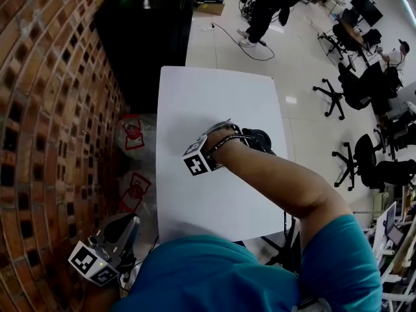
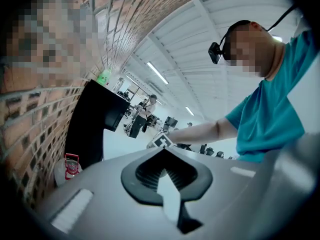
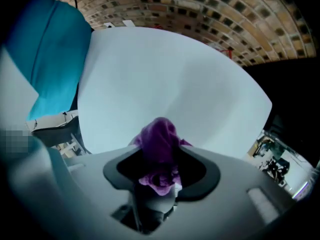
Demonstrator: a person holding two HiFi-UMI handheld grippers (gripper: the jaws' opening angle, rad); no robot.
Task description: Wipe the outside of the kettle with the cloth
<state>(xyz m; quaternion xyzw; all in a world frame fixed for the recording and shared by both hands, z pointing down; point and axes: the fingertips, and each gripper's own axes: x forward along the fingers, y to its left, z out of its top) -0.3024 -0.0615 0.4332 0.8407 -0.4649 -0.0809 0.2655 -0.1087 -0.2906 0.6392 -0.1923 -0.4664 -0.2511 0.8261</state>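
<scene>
No kettle shows in any view. A purple cloth (image 3: pixel 159 139) is bunched between the jaws of my right gripper (image 3: pixel 160 151), which is shut on it. In the head view the right gripper (image 1: pixel 203 152) hovers over the middle of the white table (image 1: pixel 221 96), pointing towards the brick wall; the cloth is hidden there. My left gripper (image 1: pixel 121 227) hangs low off the table's near left corner, beside the wall. In its own view the left gripper (image 2: pixel 162 156) tilts upward, jaws together with nothing between them.
A brick wall (image 1: pixel 45 129) runs along the left. A black cabinet (image 1: pixel 146 38) stands past the table's far end. Two white bags with red print (image 1: pixel 133 135) lie on the floor between wall and table. Office chairs (image 1: pixel 338 93) stand at the right, and a person (image 1: pixel 263 8) far off.
</scene>
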